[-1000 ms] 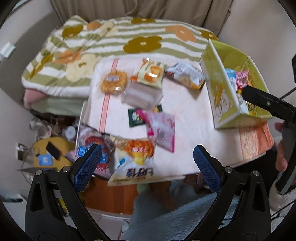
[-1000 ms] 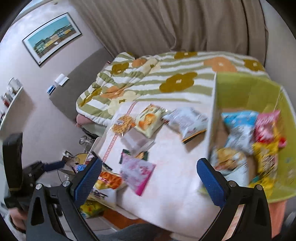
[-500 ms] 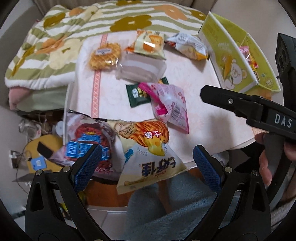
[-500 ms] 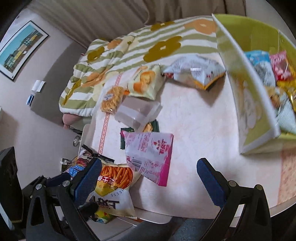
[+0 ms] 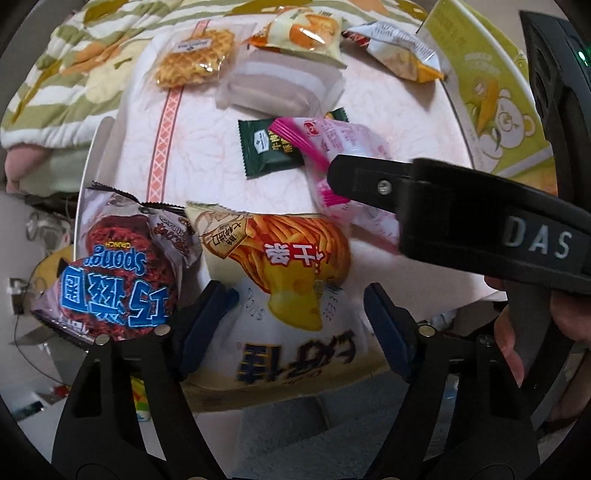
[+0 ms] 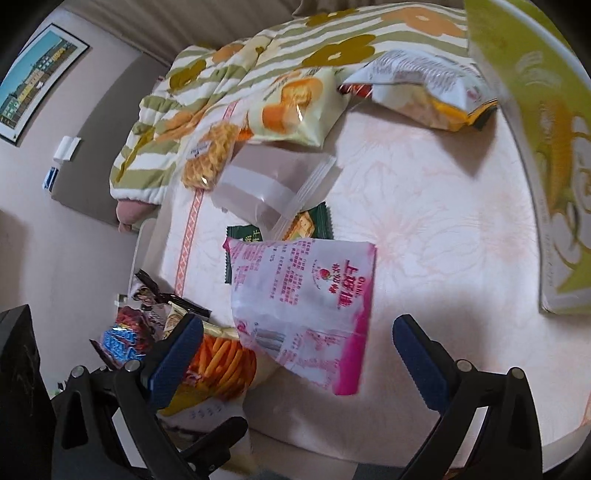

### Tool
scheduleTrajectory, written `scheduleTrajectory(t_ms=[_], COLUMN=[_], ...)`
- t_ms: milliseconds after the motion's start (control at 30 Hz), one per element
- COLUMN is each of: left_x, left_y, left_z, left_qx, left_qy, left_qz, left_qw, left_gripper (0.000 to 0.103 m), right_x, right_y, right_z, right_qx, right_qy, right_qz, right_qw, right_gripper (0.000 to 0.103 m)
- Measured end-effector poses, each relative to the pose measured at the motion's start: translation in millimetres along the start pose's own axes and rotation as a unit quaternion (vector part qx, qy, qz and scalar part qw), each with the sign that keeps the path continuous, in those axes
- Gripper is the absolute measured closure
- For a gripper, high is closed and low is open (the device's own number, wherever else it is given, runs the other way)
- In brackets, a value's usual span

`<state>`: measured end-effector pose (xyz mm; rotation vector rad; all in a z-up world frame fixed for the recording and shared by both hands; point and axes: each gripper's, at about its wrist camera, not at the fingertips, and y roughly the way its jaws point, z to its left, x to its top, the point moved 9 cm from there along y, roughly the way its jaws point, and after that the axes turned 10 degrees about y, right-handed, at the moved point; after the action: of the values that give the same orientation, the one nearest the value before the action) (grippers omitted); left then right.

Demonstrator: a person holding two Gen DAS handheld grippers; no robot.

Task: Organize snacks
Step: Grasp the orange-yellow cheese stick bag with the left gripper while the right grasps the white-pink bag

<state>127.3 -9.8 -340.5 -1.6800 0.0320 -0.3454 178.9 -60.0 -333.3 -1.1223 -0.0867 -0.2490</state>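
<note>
Several snack packs lie on a pale pink table [image 5: 207, 155]. My left gripper [image 5: 297, 321] is open, its jaws either side of the cheese-stick bag [image 5: 291, 273] at the near edge. A red and blue Sponge crunch bag [image 5: 118, 269] lies left of it. My right gripper [image 6: 295, 354] is open just above the pink and white bag [image 6: 306, 299], which also shows in the left wrist view [image 5: 347, 147]. The yellow-green box [image 6: 546, 122] stands at the right.
A green packet [image 5: 269, 147], a clear wrapped cake [image 5: 277, 88], a waffle pack [image 5: 195, 59], an orange bread bag [image 5: 306, 33] and a white chip bag [image 5: 399, 51] lie further back. A flowered quilt [image 6: 258, 62] lies behind. The right gripper's body [image 5: 461, 218] crosses the left view.
Both grippers have come down and forward toward the table's near edge. The left now straddles the cheese-stick bag; the right has moved from the box to the pink bag.
</note>
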Motion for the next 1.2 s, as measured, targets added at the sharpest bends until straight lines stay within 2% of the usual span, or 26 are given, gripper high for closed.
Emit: scheduleTrajectory(t_ms=[300, 400, 500, 533, 600, 633, 767, 933, 1200], left_x=[3, 4, 3, 3, 2, 2, 1, 5, 20], left_y=[6, 7, 5, 4, 2, 2, -1, -13, -54], left_z=[-3, -5, -6, -6, -5, -5, -5, -6, -14], left_qx=[0.015, 0.020, 0.021, 0.020, 0.019, 0.019, 0.017, 0.015, 0.014], left_qy=[0.003, 0.007, 0.004, 0.002, 0.000, -0.001, 0.000, 0.009, 0.040], left_qz=[-0.002, -0.003, -0.002, -0.001, -0.002, -0.002, -0.004, -0.019, -0.071], left_qw=[0.9999, 0.9998, 0.9998, 0.9998, 0.9998, 0.9998, 0.9998, 0.9997, 0.9966], left_gripper=[0.044, 0.045, 0.048, 0.049, 0.050, 0.051, 0.052, 0.053, 0.053], right_x=[4, 7, 7, 6, 5, 4, 4, 8, 20], right_y=[15, 16, 20, 23, 26, 25, 24, 8, -38], right_z=[0, -3, -4, -5, -6, -5, -3, -2, 1], right_qx=[-0.018, -0.043, -0.043, -0.044, -0.049, -0.053, -0.053, -0.070, -0.064], right_qy=[-0.028, -0.041, -0.045, -0.046, -0.049, -0.058, -0.066, -0.078, -0.059], right_qz=[0.006, -0.006, -0.001, 0.003, 0.007, 0.003, 0.007, -0.018, -0.075], right_qw=[0.999, 0.998, 0.998, 0.998, 0.998, 0.997, 0.996, 0.994, 0.993], right_gripper=[0.001, 0.002, 0.009, 0.015, 0.021, 0.032, 0.047, 0.052, 0.053])
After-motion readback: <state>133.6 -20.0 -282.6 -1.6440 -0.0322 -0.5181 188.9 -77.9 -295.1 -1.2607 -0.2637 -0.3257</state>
